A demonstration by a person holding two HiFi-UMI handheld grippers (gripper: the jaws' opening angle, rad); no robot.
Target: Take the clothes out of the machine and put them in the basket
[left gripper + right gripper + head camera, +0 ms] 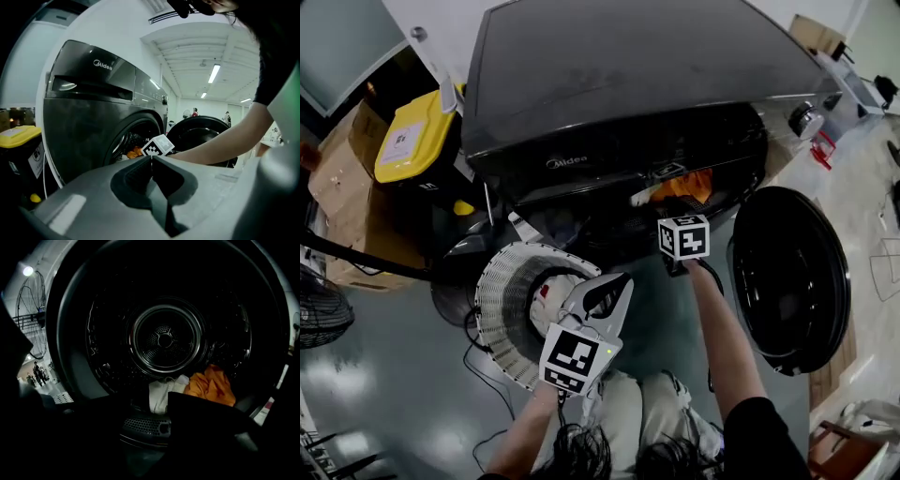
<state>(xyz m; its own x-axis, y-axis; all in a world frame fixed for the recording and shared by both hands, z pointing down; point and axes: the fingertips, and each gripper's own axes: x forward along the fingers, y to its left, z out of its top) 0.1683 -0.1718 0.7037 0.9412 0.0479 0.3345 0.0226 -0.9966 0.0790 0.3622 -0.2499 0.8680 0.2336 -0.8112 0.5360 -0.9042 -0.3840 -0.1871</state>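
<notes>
Glossy grey floor [394,375], dark washing machine [619,75]. The right gripper [147,404], jaws apart and empty, points into the drum at the orange and white clothes [211,385] on its floor. The left gripper [151,158] (clenched, holding nothing) hovers over the basket [502,300], near left. Next, I judge: close on a garment.

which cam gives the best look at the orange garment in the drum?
Right gripper view: the orange garment lies in plain sight low in the drum, beside a white garment. Head view catches only an orange sliver at the drum's mouth; left gripper view, a small patch.
</notes>
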